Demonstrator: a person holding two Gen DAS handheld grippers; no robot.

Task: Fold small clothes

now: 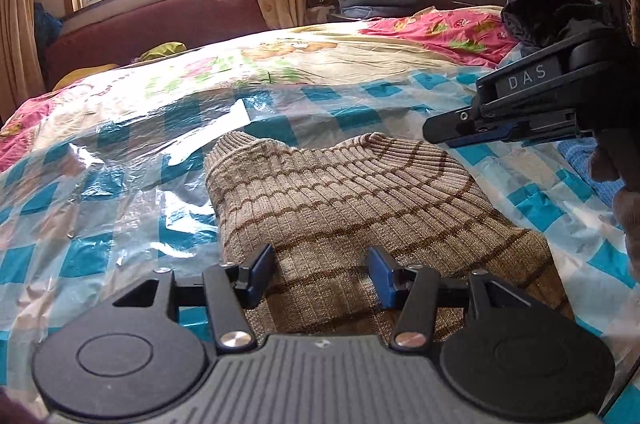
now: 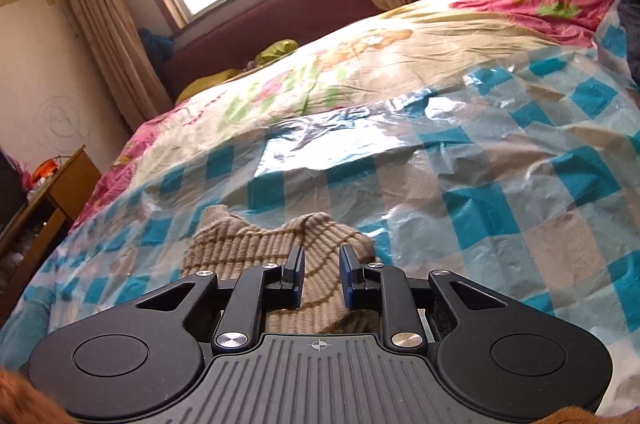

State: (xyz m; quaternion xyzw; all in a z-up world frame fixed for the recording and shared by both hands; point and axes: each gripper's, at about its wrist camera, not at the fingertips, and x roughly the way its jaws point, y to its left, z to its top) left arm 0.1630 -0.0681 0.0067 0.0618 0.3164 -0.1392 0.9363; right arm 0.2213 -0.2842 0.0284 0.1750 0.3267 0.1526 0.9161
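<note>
Left gripper (image 1: 320, 266) in close: matte black body, a ribbed grey plate across the middle, a smooth round black disc with an engraved ring on either side. Silver round-headed screws shine at the linkage pivots, smaller ones at the outer arms. Its fingers (image 1: 260, 266) are black with blue pads on the inner faces. Right gripper (image 2: 322, 274), same build, with a small white crosshair mark printed on the ribbed plate. Seen side-on from the left camera, it carries a grey label reading "DAS" in pale letters, with blue trim along the lower finger edge.
</note>
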